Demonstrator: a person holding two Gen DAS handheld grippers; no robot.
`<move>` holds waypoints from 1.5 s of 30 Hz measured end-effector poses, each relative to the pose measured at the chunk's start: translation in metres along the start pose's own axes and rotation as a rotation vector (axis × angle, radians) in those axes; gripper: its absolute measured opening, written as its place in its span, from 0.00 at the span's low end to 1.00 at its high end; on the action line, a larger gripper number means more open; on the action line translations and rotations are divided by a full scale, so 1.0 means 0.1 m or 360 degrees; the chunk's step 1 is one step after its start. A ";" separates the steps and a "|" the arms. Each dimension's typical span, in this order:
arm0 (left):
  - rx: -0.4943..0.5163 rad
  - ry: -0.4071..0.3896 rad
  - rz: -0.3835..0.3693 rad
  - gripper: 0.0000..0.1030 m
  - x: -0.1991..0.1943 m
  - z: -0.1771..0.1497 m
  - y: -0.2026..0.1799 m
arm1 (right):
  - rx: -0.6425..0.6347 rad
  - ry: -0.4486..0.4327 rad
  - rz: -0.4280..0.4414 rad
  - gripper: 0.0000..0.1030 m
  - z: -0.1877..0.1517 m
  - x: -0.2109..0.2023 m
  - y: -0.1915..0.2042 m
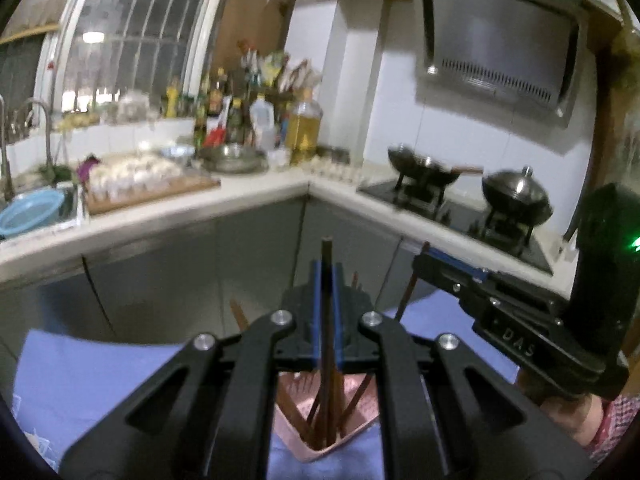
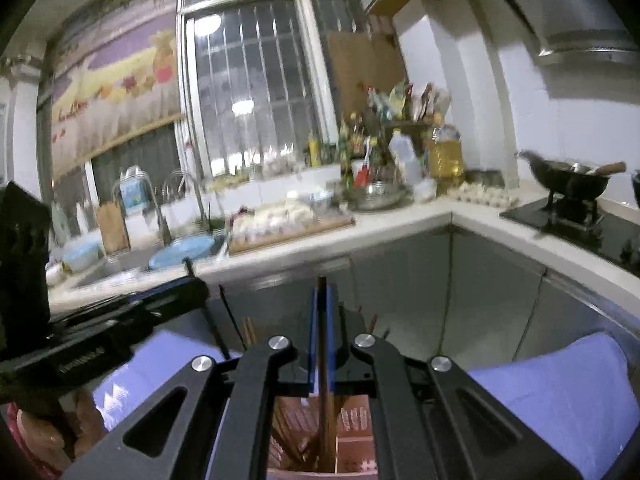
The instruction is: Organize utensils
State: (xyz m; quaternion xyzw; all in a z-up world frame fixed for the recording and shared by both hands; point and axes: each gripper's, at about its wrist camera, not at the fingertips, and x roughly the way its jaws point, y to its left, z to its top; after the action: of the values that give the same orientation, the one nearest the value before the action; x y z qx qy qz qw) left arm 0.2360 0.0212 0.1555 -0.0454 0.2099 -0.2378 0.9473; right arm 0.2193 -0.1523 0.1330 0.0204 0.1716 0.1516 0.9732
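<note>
In the left wrist view my left gripper (image 1: 328,276) is shut on a dark brown chopstick (image 1: 329,320) that stands upright between its blue pads. Below it sits a pink utensil holder (image 1: 352,412) with several chopsticks in it, on a blue cloth (image 1: 100,380). My right gripper (image 1: 420,259) shows at the right, shut on another chopstick (image 1: 406,296). The right wrist view has my right gripper (image 2: 322,294) shut on its brown chopstick (image 2: 322,340) above the pink holder (image 2: 354,428). At the left there, the left gripper (image 2: 196,280) holds a dark chopstick (image 2: 224,320).
A white L-shaped counter (image 1: 256,196) runs ahead over grey cabinet doors (image 1: 256,248). It carries a sink with a blue basin (image 1: 30,212), a wooden board with food (image 1: 148,188), bottles (image 1: 304,124) and a hob with two woks (image 1: 516,196). A person's hand (image 1: 576,420) holds the right gripper.
</note>
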 end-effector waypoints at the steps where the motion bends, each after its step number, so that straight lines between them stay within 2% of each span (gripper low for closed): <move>1: -0.0006 0.0030 -0.0002 0.05 0.06 -0.06 0.00 | 0.0000 0.0032 0.0010 0.05 -0.05 0.04 0.00; 3: -0.0032 0.0106 -0.0007 0.05 0.18 -0.20 0.00 | 0.0015 0.0120 0.0024 0.05 -0.14 0.13 -0.01; 5: -0.0055 0.0180 0.0002 0.14 0.28 -0.31 0.01 | 0.0041 0.0177 0.0017 0.07 -0.22 0.19 -0.02; 7: -0.0069 0.0214 0.0029 0.42 0.30 -0.39 0.00 | 0.0059 0.0192 0.0015 0.11 -0.25 0.18 -0.02; 9: -0.0088 0.0171 0.0065 0.43 0.20 -0.43 -0.01 | 0.0065 0.0161 -0.0002 0.22 -0.27 0.10 -0.01; 11: -0.0110 0.0127 0.0073 0.43 0.05 -0.43 -0.01 | 0.0070 0.0109 -0.0006 0.45 -0.27 -0.03 0.00; 12: -0.0128 0.0093 0.0088 0.43 -0.05 -0.43 -0.01 | 0.0068 0.0078 -0.0009 0.46 -0.27 -0.11 0.00; 15: -0.0158 0.0006 0.0124 0.44 -0.32 -0.44 -0.03 | 0.0083 0.0024 0.0011 0.47 -0.26 -0.31 0.00; 17: -0.0189 -0.0037 0.0140 0.53 -0.55 -0.53 -0.04 | 0.0127 0.0001 0.0028 0.47 -0.32 -0.49 -0.02; 18: -0.0201 -0.0048 0.0148 0.61 -0.61 -0.58 -0.03 | 0.0151 -0.0004 0.0033 0.47 -0.37 -0.56 -0.04; 21: -0.0232 -0.0063 0.0180 0.63 -0.86 -0.85 -0.04 | 0.0257 0.0033 0.0053 0.48 -0.64 -0.77 -0.14; 23: -0.0251 -0.0023 0.0226 0.63 -0.97 -1.09 -0.03 | 0.0331 0.0096 0.0038 0.48 -0.93 -0.89 -0.22; 25: -0.0292 0.0052 0.0250 0.73 -1.01 -1.34 -0.01 | 0.0388 0.0174 0.0014 0.48 -1.23 -0.99 -0.26; 28: -0.0348 0.0199 0.0279 0.79 -1.02 -1.73 -0.01 | 0.0469 0.0291 -0.0012 0.49 -1.72 -1.16 -0.29; 33: -0.0296 0.0384 0.0283 0.90 -1.00 -2.23 -0.22 | 0.0563 0.0456 -0.0017 0.52 -2.35 -1.42 -0.24; 34: -0.0263 0.0403 0.0305 0.94 -1.01 -2.30 -0.29 | 0.0564 0.0464 -0.0020 0.53 -2.39 -1.46 -0.23; 36: -0.0214 0.0409 0.0388 0.94 -1.05 -2.38 -0.38 | 0.0575 0.0475 -0.0027 0.54 -2.51 -1.58 -0.21; 39: -0.0161 0.0392 0.0438 0.94 -1.12 -2.44 -0.49 | 0.0585 0.0461 -0.0031 0.56 -2.56 -1.73 -0.16; 45: -0.0141 0.0384 0.0583 0.94 -1.19 -2.45 -0.66 | 0.0599 0.0424 0.0000 0.59 -2.61 -1.88 -0.15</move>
State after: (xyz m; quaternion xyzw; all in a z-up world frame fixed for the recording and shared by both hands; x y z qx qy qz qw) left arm 0.0101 0.0222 -0.0103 -0.0193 0.3366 -0.0561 0.9398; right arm -0.0333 -0.2266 -0.0519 0.1815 0.3239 0.1183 0.9210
